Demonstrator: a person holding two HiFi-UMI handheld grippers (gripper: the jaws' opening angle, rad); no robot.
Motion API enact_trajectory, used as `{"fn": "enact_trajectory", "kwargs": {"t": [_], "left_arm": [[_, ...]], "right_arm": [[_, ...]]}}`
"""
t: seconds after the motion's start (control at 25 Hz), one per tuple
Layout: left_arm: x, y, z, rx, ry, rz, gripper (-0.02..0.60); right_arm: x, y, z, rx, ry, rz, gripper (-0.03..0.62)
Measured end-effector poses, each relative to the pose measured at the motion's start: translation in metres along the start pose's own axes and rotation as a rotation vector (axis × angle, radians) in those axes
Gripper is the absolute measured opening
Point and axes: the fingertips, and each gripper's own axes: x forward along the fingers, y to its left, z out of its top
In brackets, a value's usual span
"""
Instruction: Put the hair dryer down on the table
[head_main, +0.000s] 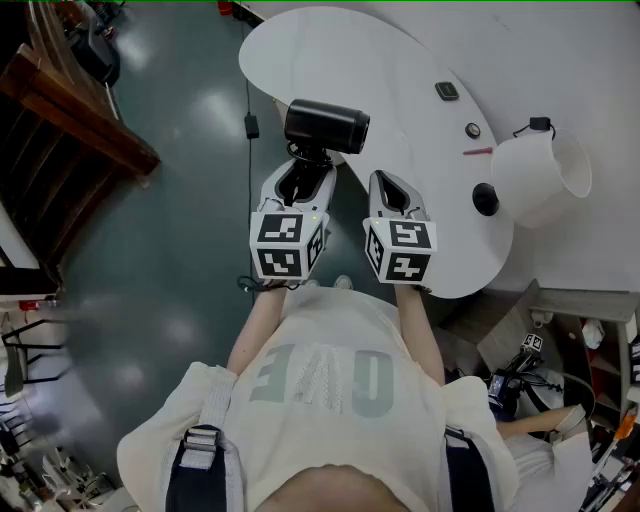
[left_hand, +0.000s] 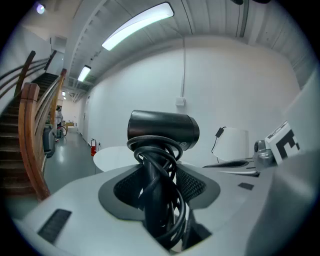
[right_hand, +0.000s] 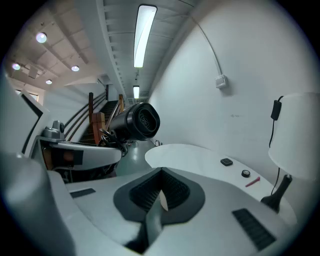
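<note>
A black hair dryer (head_main: 326, 126) stands upright in my left gripper (head_main: 304, 168), its barrel lying sideways above the jaws. The jaws are shut on its handle, which has the black cord (left_hand: 161, 192) wound round it. In the left gripper view the hair dryer's barrel (left_hand: 162, 131) fills the middle. It hangs in the air at the near left edge of the white table (head_main: 400, 80), partly over the floor. My right gripper (head_main: 392, 192) sits beside it to the right, shut and empty (right_hand: 161, 200). From the right gripper view the hair dryer (right_hand: 135, 121) shows at upper left.
On the table lie a small black square (head_main: 447, 91), a round button-like piece (head_main: 473, 130) and a red pen (head_main: 478, 152). A white lamp (head_main: 535, 175) with a black knob (head_main: 485, 198) stands at the right. A wooden staircase (head_main: 70, 110) is at far left, and a plug adapter (head_main: 252, 126) lies on the floor.
</note>
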Motion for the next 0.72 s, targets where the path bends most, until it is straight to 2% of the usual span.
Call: {"fn": "enact_trajectory", "kwargs": {"t": [0.24, 0.48, 0.72], "left_arm": [[0.004, 0.003, 0.001, -0.002, -0.007, 0.013, 0.213], [0.007, 0.006, 0.005, -0.009, -0.026, 0.027, 0.213], [0.0, 0.014, 0.019, -0.033, -0.084, 0.046, 0.213]], "right_arm": [[0.002, -0.009, 0.001, 0.011, -0.01, -0.002, 0.005], [0.006, -0.02, 0.001, 0.073, -0.026, 0.015, 0.005], [0.003, -0.025, -0.002, 0.069, -0.037, 0.047, 0.005]]}}
